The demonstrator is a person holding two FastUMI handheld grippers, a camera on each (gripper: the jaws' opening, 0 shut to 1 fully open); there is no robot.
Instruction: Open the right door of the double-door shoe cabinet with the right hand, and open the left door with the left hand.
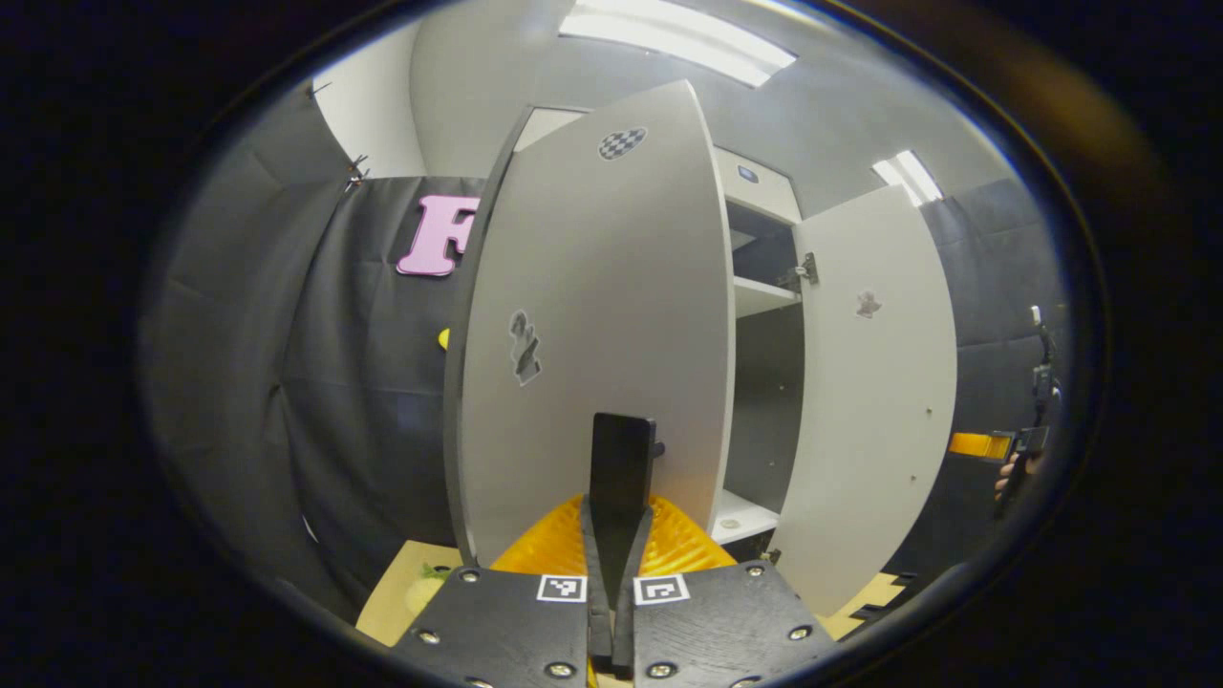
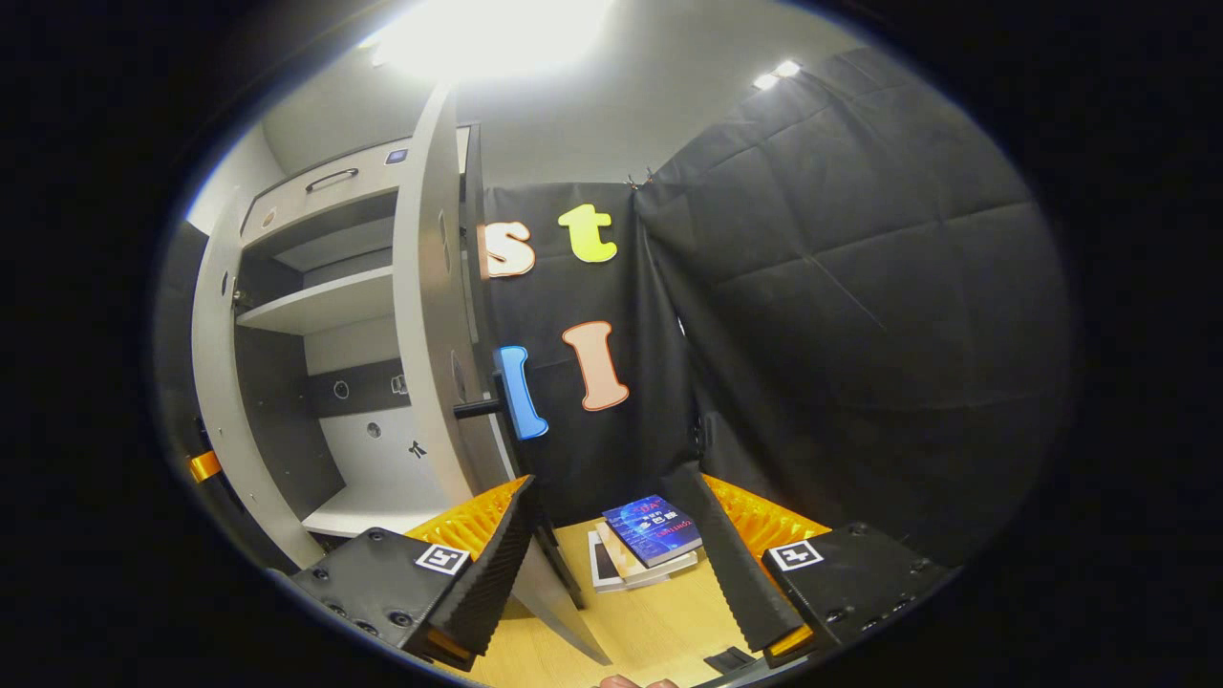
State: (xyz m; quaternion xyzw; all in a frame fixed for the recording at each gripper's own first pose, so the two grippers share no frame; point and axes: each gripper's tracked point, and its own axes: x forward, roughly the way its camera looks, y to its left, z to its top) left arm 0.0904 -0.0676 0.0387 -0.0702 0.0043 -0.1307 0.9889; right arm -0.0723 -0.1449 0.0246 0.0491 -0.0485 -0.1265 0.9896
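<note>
- Matt, smooth grey laminate on the left door (image 1: pixel 592 325) and right door (image 1: pixel 874 401).
- Ribbed black rubber finger pads (image 2: pixel 492 564), glossy orange ribbed plastic behind.
- Pale wood-look floor (image 2: pixel 659 621).
- Glossy paper book cover (image 2: pixel 654 528).

Left door (image 1: pixel 592 325) before left tongs (image 1: pixel 619 478); books (image 2: pixel 645 549) probably on floor beyond right door (image 2: pixel 439 315).

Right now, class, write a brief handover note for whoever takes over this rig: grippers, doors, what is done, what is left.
Left gripper: fingers shut, against the left door at its handle; a grip on it cannot be confirmed.
Right gripper: open, holding nothing, beside the right door, below its handle.
Done: both doors of the shoe cabinet stand open, shelves showing.
Left: probably just release the left gripper and draw both back.
</note>
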